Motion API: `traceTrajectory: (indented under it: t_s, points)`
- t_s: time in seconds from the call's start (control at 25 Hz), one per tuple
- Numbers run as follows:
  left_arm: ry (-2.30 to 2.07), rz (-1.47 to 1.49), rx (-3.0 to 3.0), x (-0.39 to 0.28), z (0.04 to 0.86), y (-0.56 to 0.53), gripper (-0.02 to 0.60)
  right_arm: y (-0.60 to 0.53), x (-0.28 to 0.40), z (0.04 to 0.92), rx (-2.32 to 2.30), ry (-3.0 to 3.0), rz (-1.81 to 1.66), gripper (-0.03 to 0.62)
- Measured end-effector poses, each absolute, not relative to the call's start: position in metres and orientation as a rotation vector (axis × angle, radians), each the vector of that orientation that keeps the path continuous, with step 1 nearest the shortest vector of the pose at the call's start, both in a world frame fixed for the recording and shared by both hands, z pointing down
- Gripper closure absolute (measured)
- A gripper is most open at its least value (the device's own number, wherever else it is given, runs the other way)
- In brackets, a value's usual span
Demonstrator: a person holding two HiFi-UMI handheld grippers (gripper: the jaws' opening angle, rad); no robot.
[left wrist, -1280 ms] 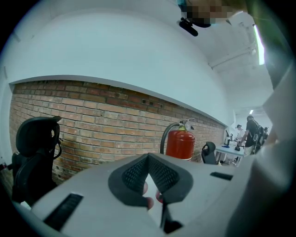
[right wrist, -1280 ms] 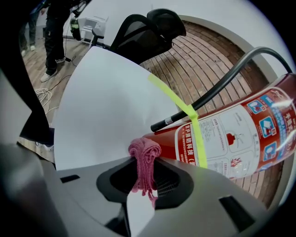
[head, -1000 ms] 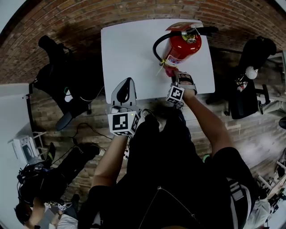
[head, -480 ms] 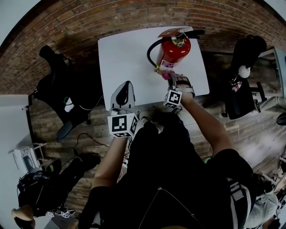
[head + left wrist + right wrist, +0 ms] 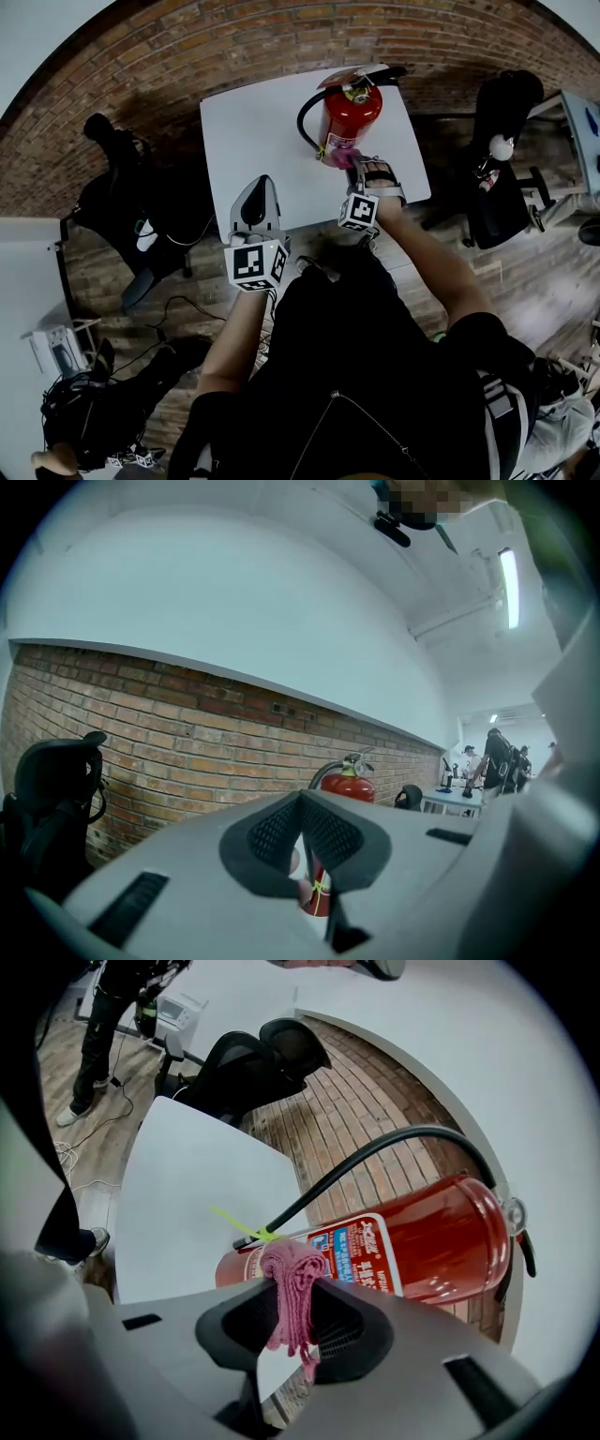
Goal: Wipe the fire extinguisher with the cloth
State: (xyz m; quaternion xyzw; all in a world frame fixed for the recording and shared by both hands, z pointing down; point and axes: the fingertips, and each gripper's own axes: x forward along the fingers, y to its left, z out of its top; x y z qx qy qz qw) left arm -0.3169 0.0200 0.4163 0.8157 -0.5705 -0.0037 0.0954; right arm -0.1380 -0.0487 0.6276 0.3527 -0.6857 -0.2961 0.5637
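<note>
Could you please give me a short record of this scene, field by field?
Surface: white table
Fire extinguisher: red with a black hose, upright near the table's far edge
Cloth: pink, bunched, held against the extinguisher's lower body beside its label
Right gripper: jaws shut on the cloth
Left gripper: jaws together, nothing between them, above the table's near edge, apart from the extinguisher

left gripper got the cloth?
No, the pink cloth is pinched in the right gripper; the left gripper is shut with nothing in it.
</note>
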Motion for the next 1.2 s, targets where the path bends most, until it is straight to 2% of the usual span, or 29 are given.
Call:
traceTrajectory:
  t_s: [0.76,1.2]
  points:
    - [-1.642,-0.056,2.479,-0.307,0.399,0.023,0.572,-0.046,-0.140,0.510,0.988,-1.595,-0.761,0.493]
    - [-1.621,-0.080,2.514,-0.301,0.387,0.022,0.572,-0.045,-0.140,0.473,1.008,-1.567,-0.806,0.493]
